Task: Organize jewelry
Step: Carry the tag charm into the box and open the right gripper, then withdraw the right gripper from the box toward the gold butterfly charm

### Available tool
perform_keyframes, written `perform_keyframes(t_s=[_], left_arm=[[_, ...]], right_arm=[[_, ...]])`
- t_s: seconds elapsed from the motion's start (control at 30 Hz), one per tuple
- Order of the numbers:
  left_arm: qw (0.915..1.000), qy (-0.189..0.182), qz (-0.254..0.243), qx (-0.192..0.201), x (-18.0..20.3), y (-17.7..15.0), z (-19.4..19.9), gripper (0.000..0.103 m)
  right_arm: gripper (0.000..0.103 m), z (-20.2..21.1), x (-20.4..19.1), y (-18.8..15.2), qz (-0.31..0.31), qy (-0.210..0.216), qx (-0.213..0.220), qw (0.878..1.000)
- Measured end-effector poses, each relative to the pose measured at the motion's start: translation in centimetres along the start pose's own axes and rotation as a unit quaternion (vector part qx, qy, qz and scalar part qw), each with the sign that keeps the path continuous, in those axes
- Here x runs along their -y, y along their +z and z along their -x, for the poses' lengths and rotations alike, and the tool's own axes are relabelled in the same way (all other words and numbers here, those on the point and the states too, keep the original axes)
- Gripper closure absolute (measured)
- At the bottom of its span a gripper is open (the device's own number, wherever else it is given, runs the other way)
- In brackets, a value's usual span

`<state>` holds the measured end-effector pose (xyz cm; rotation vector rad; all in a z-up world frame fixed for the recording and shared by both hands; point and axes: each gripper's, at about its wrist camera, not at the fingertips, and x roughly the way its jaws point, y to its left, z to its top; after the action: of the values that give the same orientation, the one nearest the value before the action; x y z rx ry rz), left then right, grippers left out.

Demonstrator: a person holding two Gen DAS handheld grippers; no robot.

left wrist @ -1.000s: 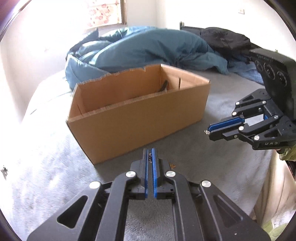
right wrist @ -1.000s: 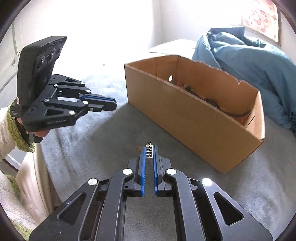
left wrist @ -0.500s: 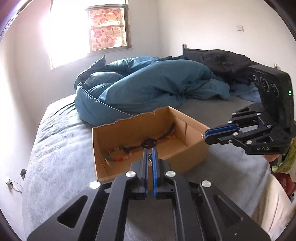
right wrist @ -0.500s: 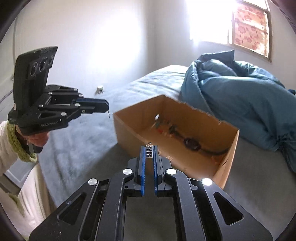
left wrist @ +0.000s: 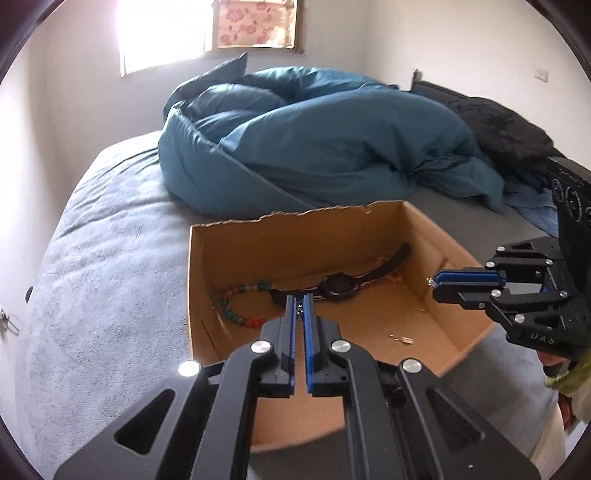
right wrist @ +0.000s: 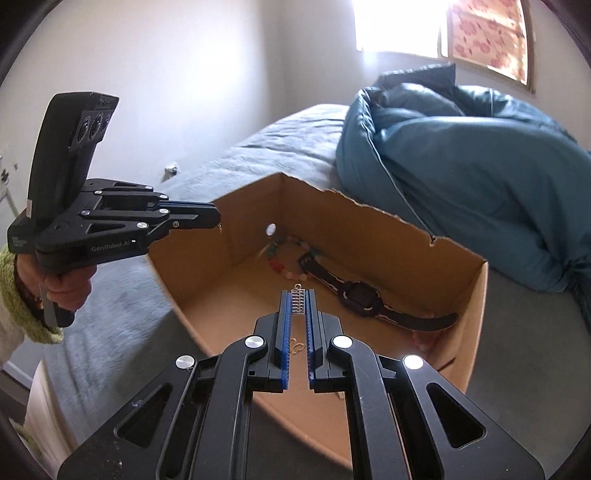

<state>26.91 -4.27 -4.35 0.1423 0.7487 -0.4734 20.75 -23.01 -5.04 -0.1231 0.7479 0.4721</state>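
A grey-blanketed bed (left wrist: 110,258) in a white-walled room with a bright window (left wrist: 166,33) holds a rumpled teal duvet (left wrist: 314,140) and an open cardboard box (left wrist: 454,254). Above it, the left gripper (left wrist: 300,306) and right gripper (right wrist: 298,295) each pinch a small silver jewelry piece (right wrist: 297,295).

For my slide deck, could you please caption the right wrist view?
Right gripper pinching a small silver earring above a cardboard box holding a watch.

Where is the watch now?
The watch lies inside the box, along its far wall, right of the beads in the right wrist view.
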Motion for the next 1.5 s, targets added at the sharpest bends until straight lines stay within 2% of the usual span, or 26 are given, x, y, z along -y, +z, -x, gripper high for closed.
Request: perform_keyframes(t_s=[0.07,0.13,0.27,0.57,0.9,1.23,1.5], left_arm=[[0.9999,0.004,0.005,-0.009,-0.3,0.1,-1.0,0.099],[0.9998,0.006,0.013,-0.014,-0.6,0.2,-1.5,0.089],[0.9996,0.005,0.026,-0.013,-1.0,0.2,-2.0,0.079],[0.9996,0.009,0.025,-0.006,-0.2,0.3,-1.0,0.076],[0.9986,0.028,0.036,0.026,1.3,-0.5,4.7,0.076],[0.9983,0.03,0.029,0.041,3.4,-4.2,10.5,0.068],[0.9974,0.03,0.048,0.046,3.8,-8.0,13.7,0.067]], right_arm=[[0.096,-0.8,0.5,0.1,-0.01,0.002,-0.006,1.0],[0.094,-1.3,0.9,0.0,-0.017,-0.002,-0.006,1.0],[0.091,-1.5,1.3,-0.1,-0.025,-0.005,-0.006,1.0],[0.088,1.0,1.5,-0.9,-0.031,-0.016,0.016,0.999],[0.068,7.1,0.6,-2.9,-0.042,-0.038,0.049,0.997],[0.063,10.8,-1.9,-6.3,-0.068,-0.035,0.05,0.996],[0.063,11.1,-4.5,-8.0,-0.07,-0.023,0.029,0.997]])
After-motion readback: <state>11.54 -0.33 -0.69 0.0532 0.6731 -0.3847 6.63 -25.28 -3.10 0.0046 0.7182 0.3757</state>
